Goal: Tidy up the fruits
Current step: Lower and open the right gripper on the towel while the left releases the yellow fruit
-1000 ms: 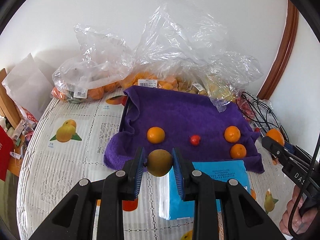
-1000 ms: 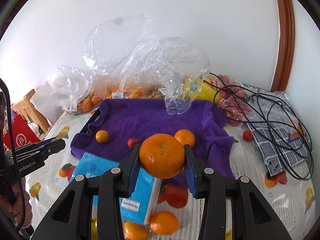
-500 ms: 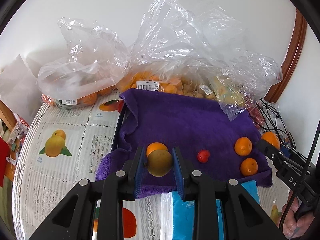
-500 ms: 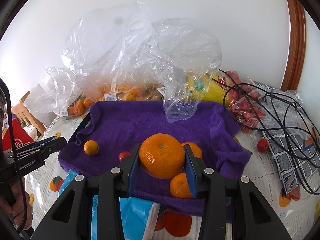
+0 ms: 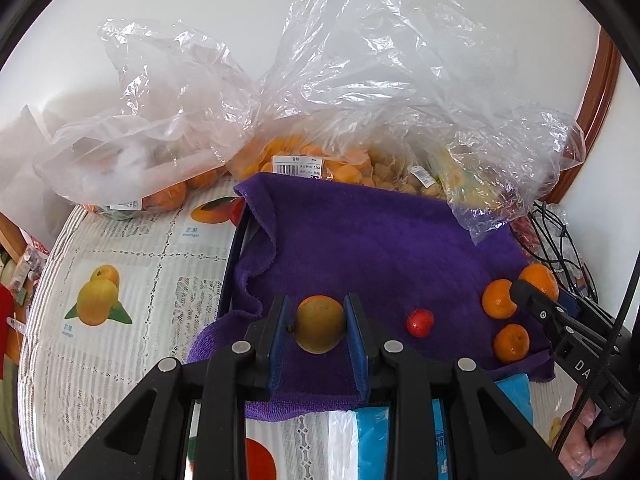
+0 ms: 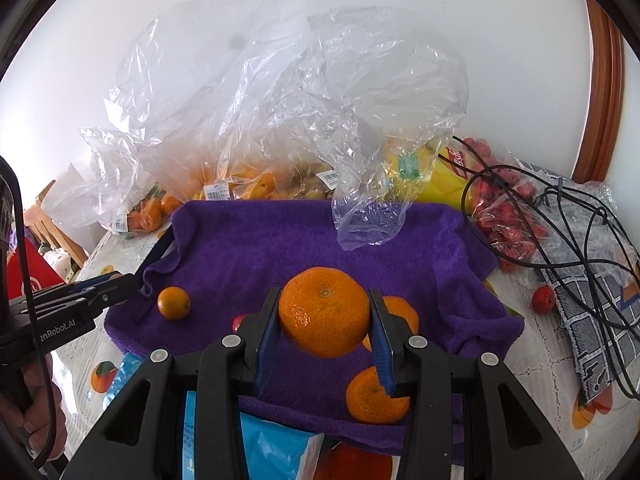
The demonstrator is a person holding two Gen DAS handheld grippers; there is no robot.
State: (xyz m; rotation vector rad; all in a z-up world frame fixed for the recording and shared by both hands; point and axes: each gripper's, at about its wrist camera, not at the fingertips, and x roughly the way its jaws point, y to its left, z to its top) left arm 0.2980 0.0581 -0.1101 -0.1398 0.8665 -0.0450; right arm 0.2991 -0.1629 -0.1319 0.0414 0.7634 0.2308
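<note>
White wall fills the upper part of both views, with a brown curved wooden trim (image 5: 600, 92) at the right edge. Below it the tabletop (image 5: 132, 248) wears a pale lace-patterned cloth printed with fruit pictures; one small caption under a printed fruit reads "mango". A purple towel (image 5: 360, 248), thick and fuzzy with a rumpled left hem, lies across the middle of the frame. Behind it, crinkled clear plastic bags (image 5: 360, 80) stand tall, holding orange fruits, each with a white barcode price sticker whose print is too small to read. In the right wrist view a yellow packet (image 6: 444, 176) shows red lettering, only partly legible, beside a bag of small red fruits (image 6: 508, 216) and tangled black cables (image 6: 560, 216).

Left tongs (image 5: 319, 326), black with blue pads, are clamped on a smooth, round yellow-brown fruit (image 5: 319, 325) at lower centre, over the towel's front edge. Right tongs (image 6: 323, 316) are clamped on a large, dimpled mandarin (image 6: 323, 310) above the towel's front part. On the towel rest a small red fruit (image 5: 420, 322) and two small mandarins (image 5: 498, 299) at the right of the left wrist view, and another small orange (image 6: 173, 303) at the left of the right wrist view. White lettering "nRobot.AI" shows on the left tongs' body, "DA" on the right one's. A glossy blue packet (image 5: 376, 436) lies at the bottom of the frame
</note>
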